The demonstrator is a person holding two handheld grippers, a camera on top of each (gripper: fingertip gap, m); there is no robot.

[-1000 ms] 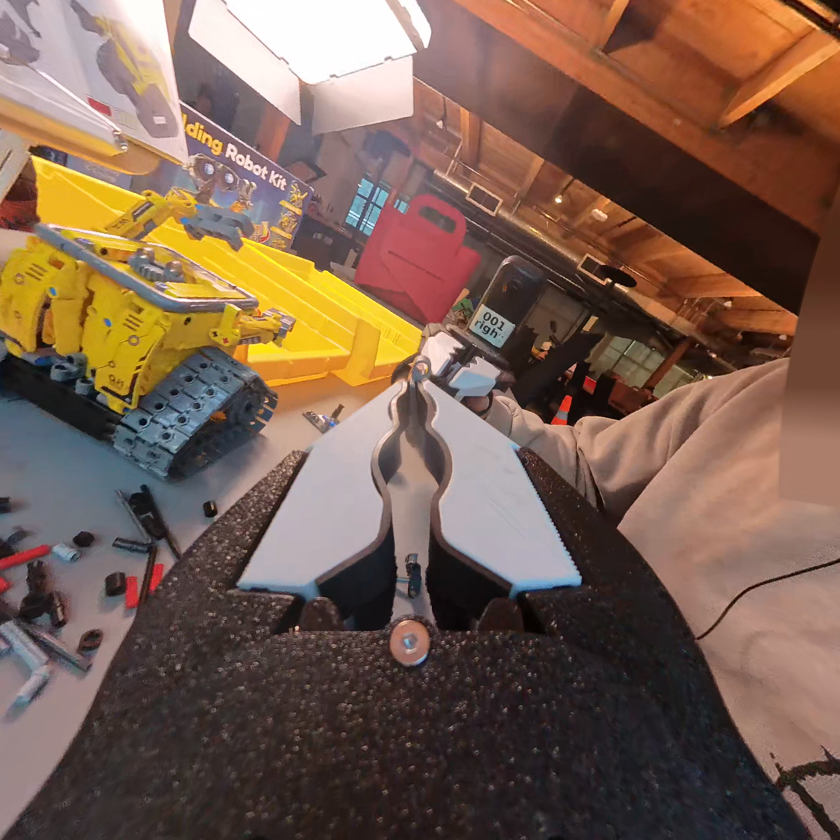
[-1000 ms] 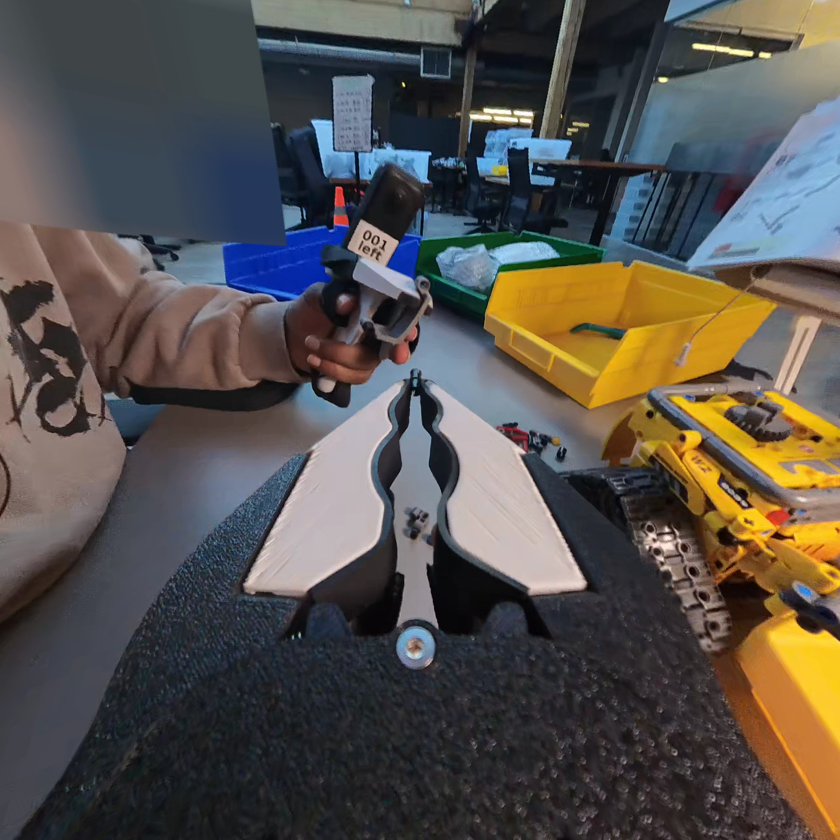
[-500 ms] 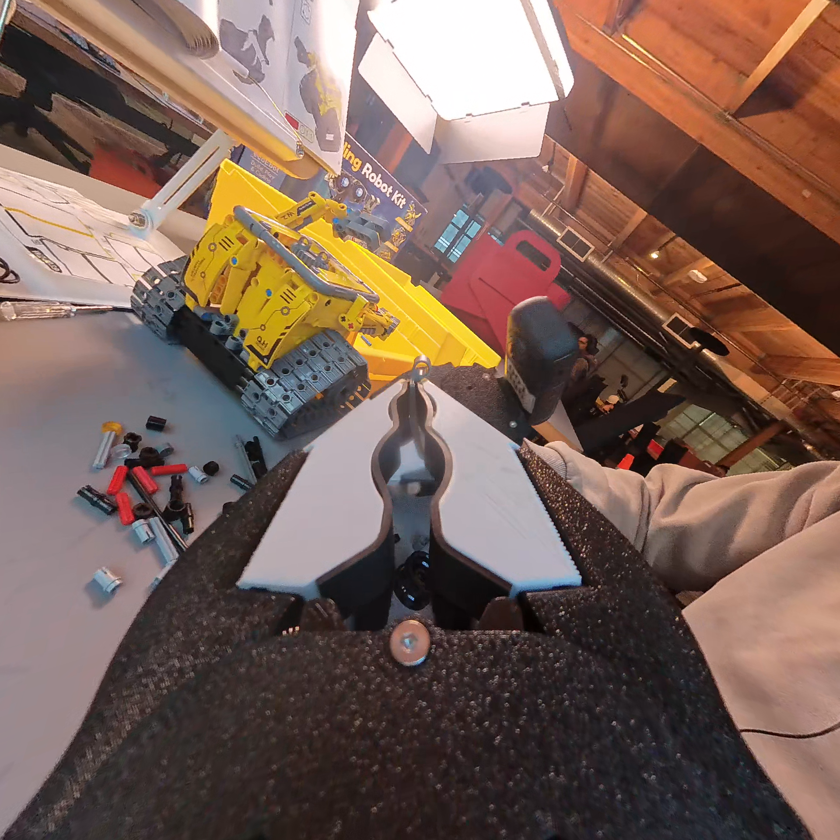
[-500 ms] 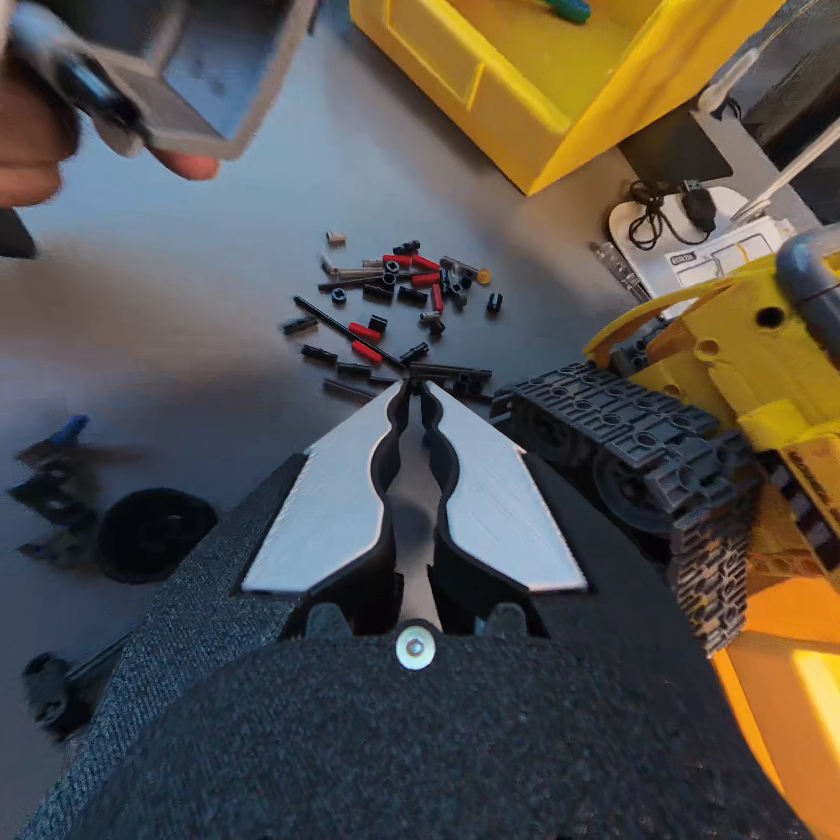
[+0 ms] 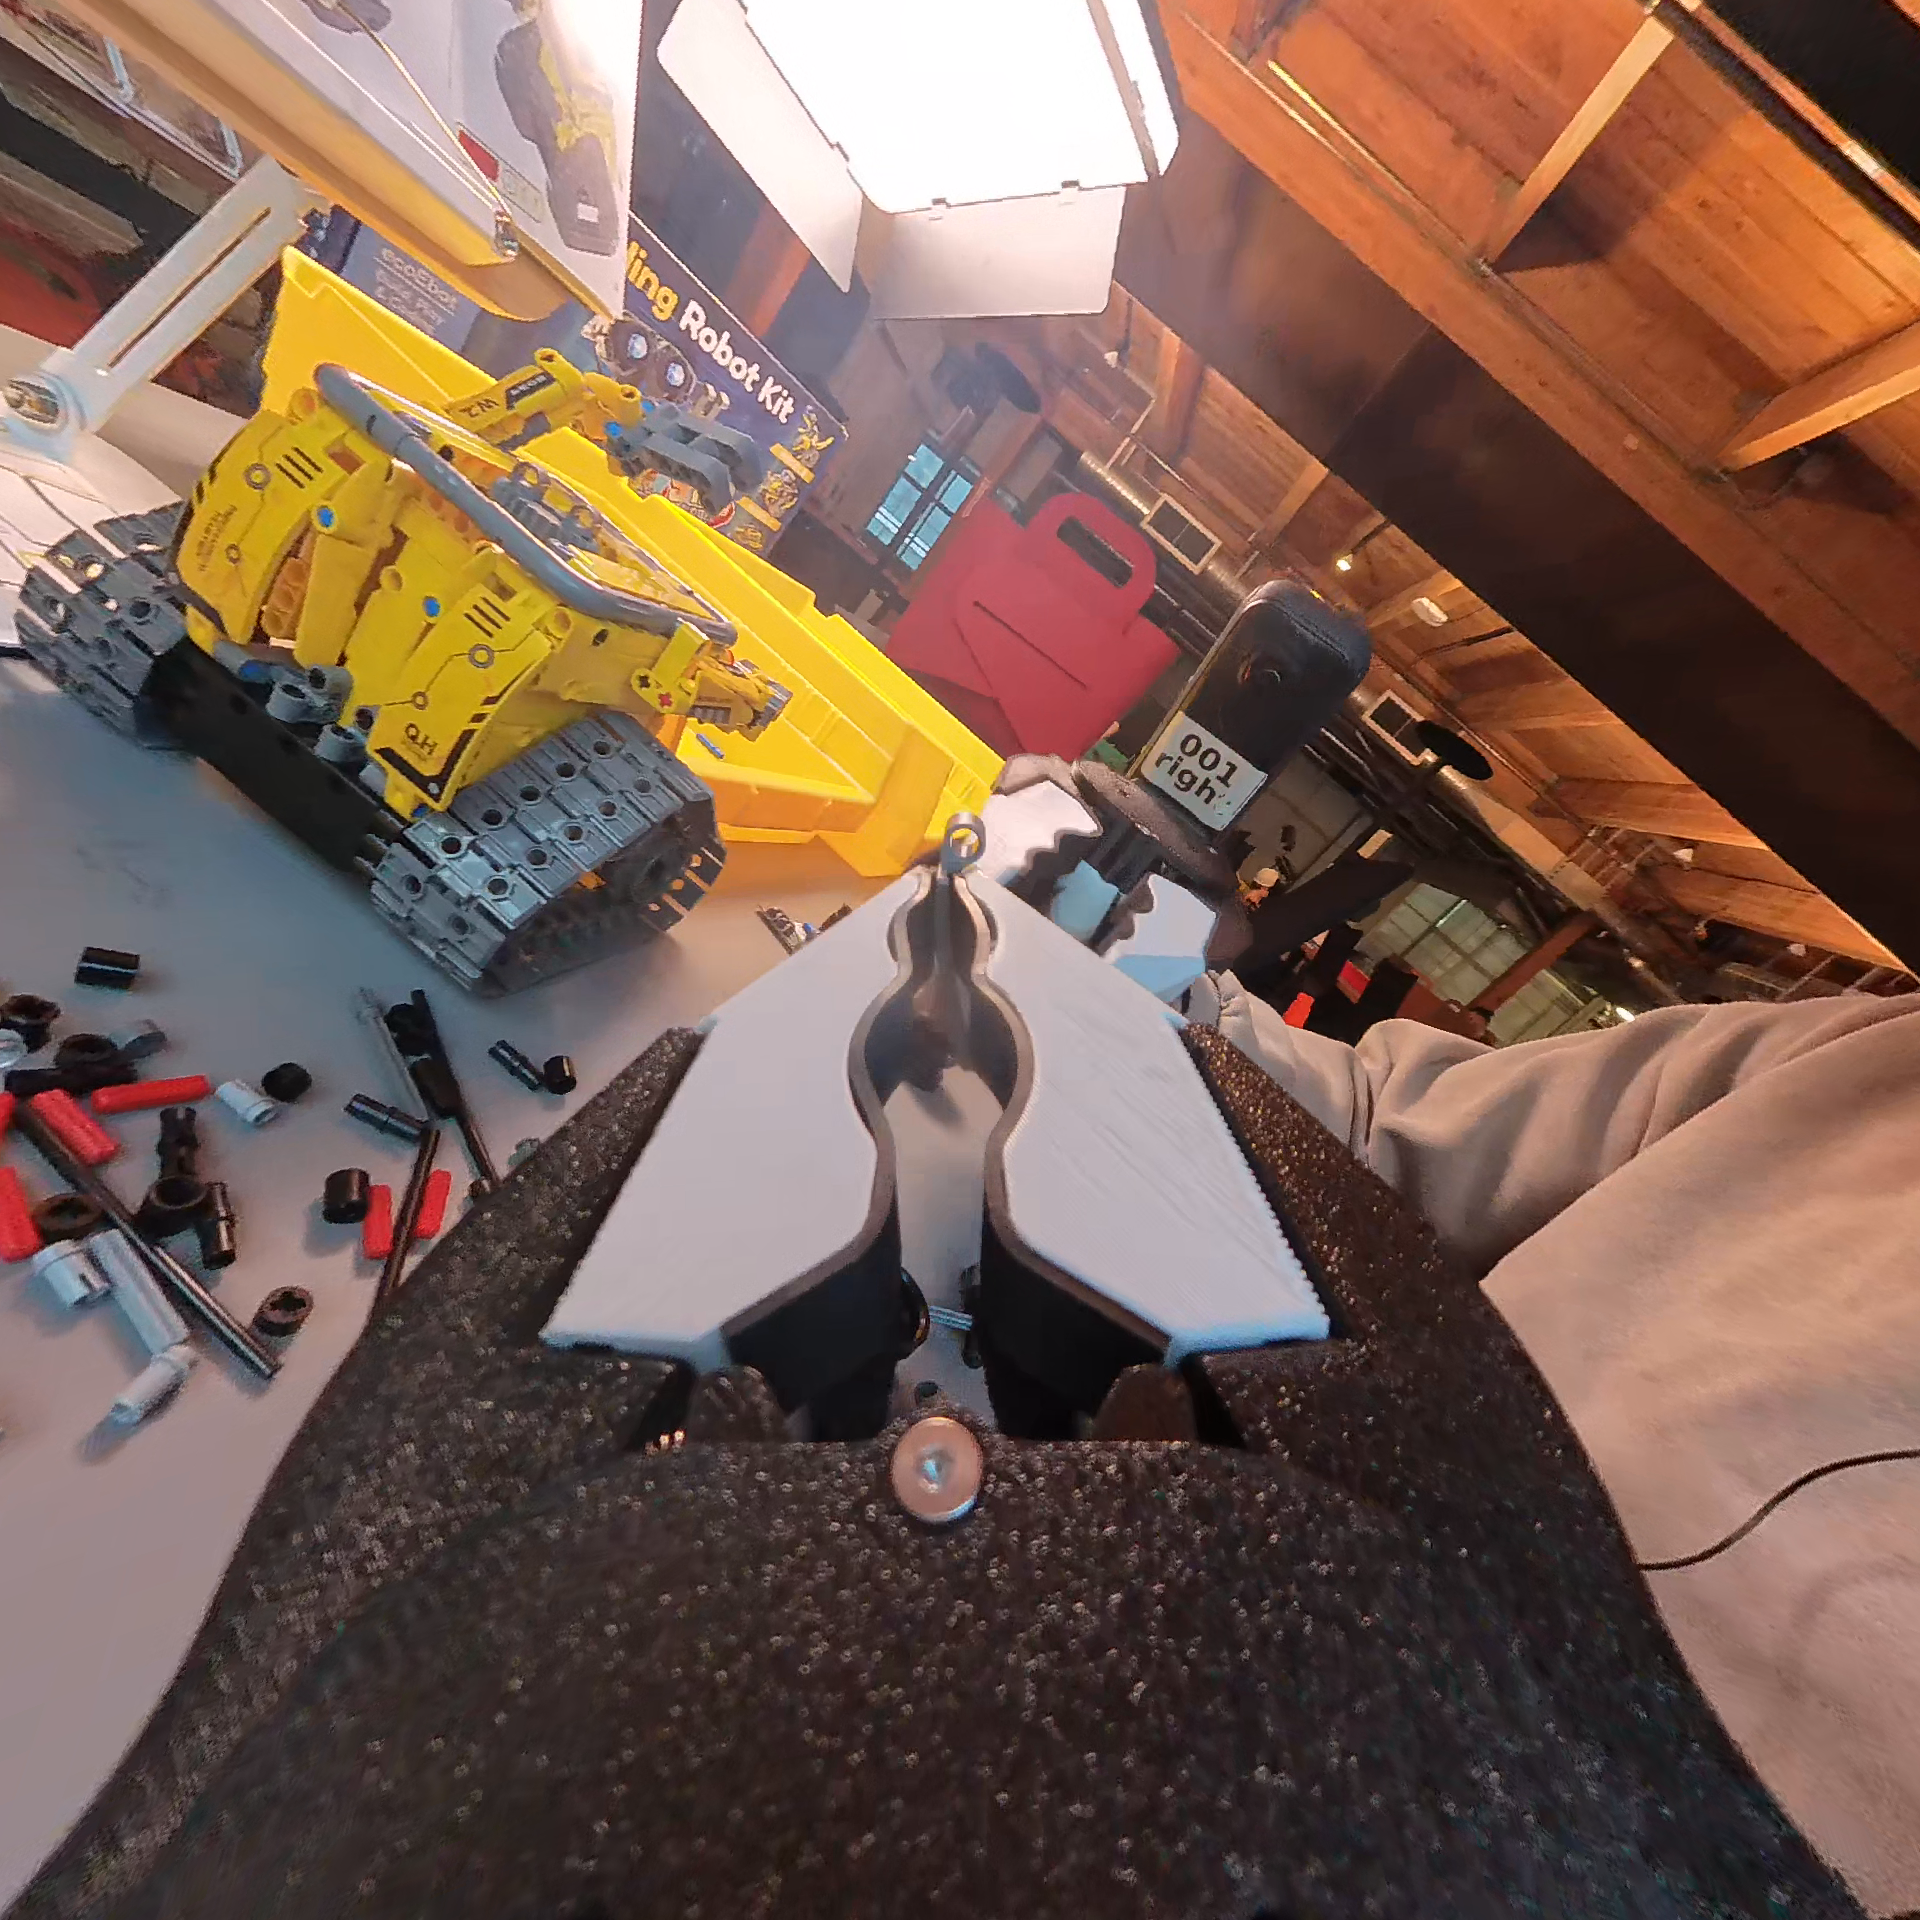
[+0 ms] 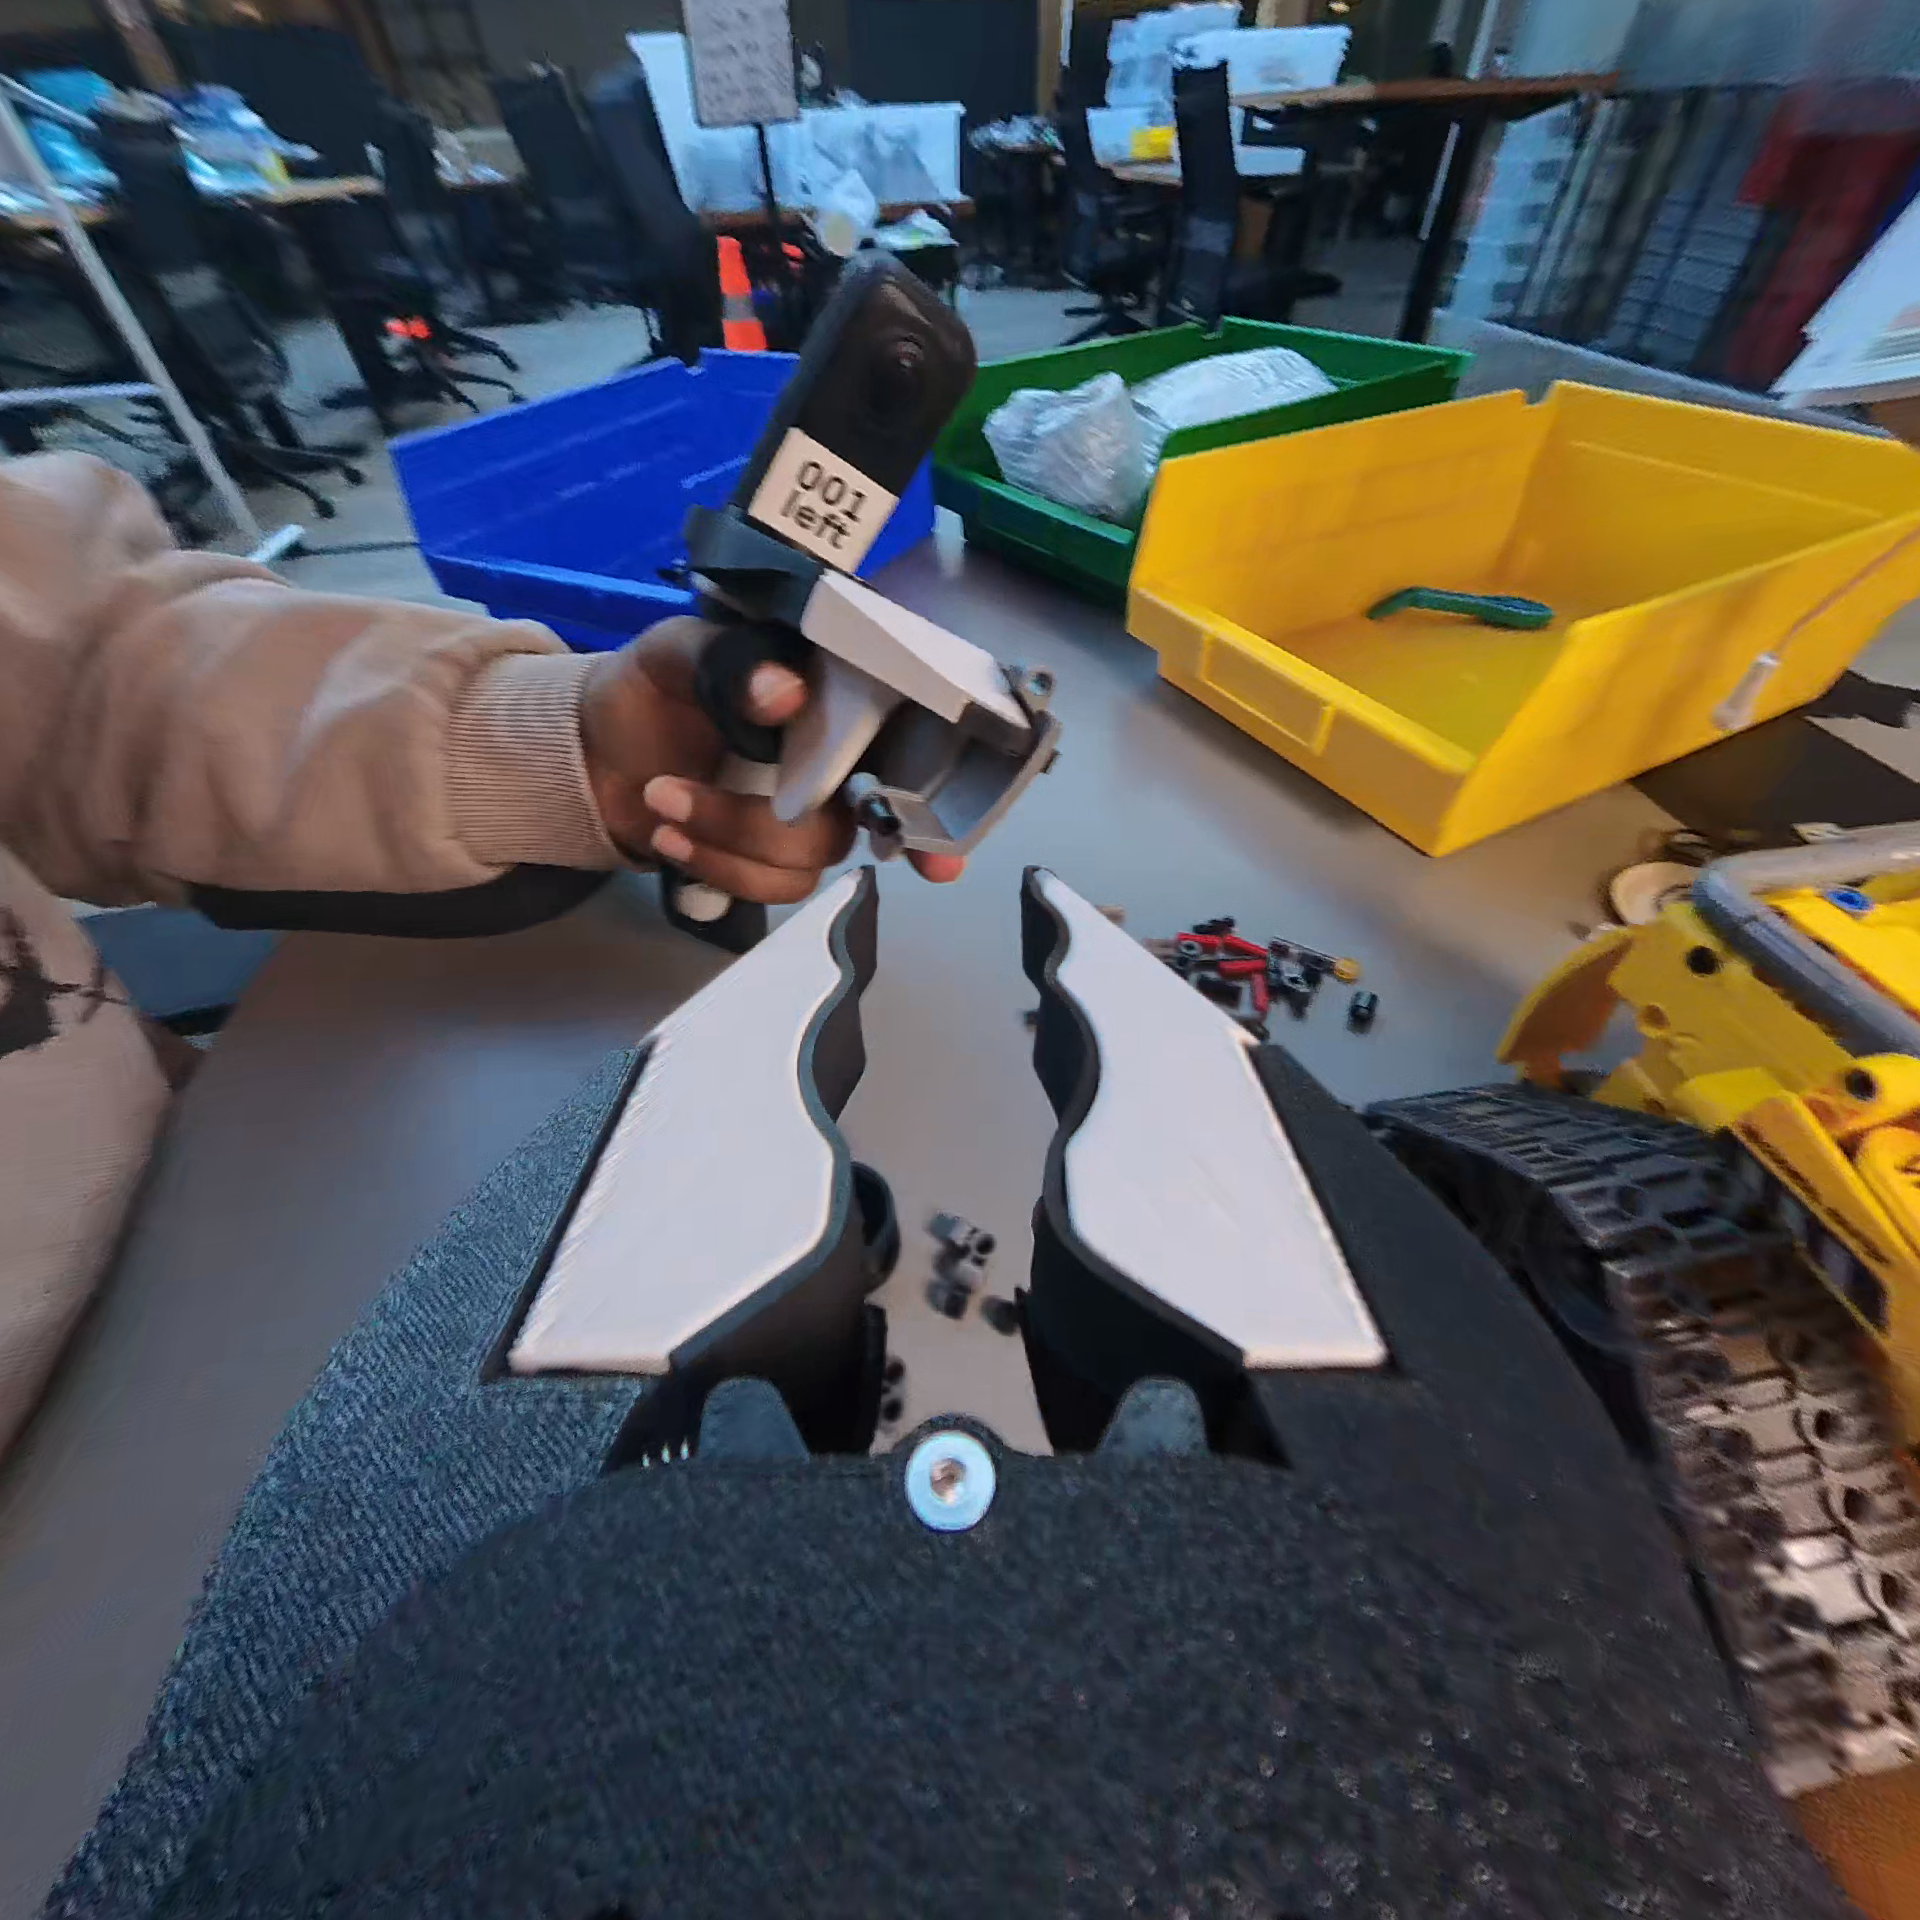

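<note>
My left gripper (image 5: 951, 883) is shut on a small grey pin with a ring end (image 5: 963, 834) that sticks out past the fingertips. It hangs above the grey table (image 5: 208, 935), right of a yellow tracked toy vehicle (image 5: 416, 644). My right gripper (image 6: 948, 883) is open and empty, its tips just below the left gripper (image 6: 935, 748), which a hand holds. In the left wrist view the right gripper (image 5: 1122, 894) sits just beyond my left fingertips. The tracked vehicle (image 6: 1766, 1091) is close on the right of my right gripper.
Loose black, red and grey pins (image 5: 156, 1143) lie on the table at left; they also show in the right wrist view (image 6: 1257, 966). Yellow bin (image 6: 1455, 582) with a green part (image 6: 1455, 608), green bin (image 6: 1195, 416) with bags, blue bin (image 6: 582, 488) at the back. Small black parts (image 6: 961, 1257) lie under my right gripper.
My right gripper has opened and tilted back up from looking down at the table to face the left gripper. The left gripper stays shut on the grey pin and has shifted slightly.
</note>
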